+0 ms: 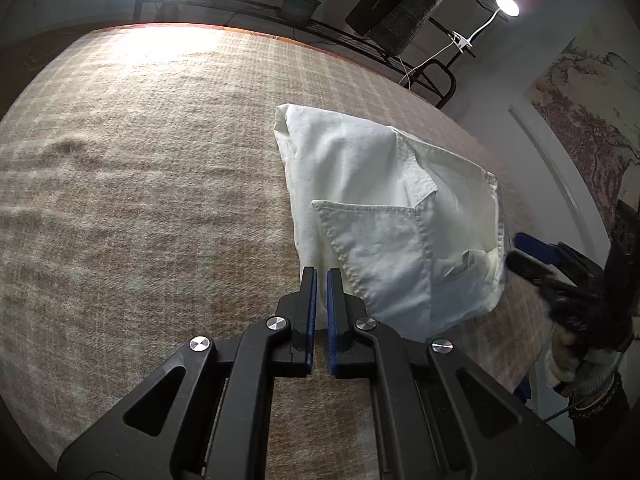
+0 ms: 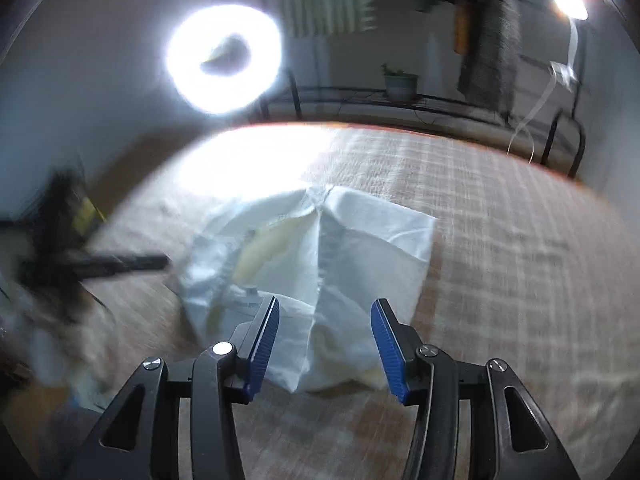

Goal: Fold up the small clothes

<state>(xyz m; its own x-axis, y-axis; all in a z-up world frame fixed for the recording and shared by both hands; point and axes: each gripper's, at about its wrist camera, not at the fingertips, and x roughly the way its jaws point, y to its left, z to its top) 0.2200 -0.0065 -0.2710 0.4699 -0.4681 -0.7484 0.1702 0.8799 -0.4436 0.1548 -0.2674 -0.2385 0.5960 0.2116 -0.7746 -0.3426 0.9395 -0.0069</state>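
Observation:
A small white garment (image 1: 380,200) with a stitched pocket lies folded on the beige checked blanket (image 1: 140,180). My left gripper (image 1: 322,276) is shut with nothing between its blue pads, and its tips hover at the garment's near left edge. At the cloth's right edge my right gripper (image 1: 520,254) shows blurred, held by a gloved hand (image 1: 576,360). In the right wrist view my right gripper (image 2: 326,301) stands open above the near part of the garment (image 2: 312,248), its pads not pressing the cloth. A dark blurred left gripper (image 2: 120,264) reaches in from the left.
The blanket (image 2: 500,240) spreads wide to the left and behind the garment. A bright ring light (image 2: 224,58), a clip lamp (image 1: 507,5), a potted plant (image 2: 400,84) and a black metal rail (image 1: 360,40) stand beyond the far edge.

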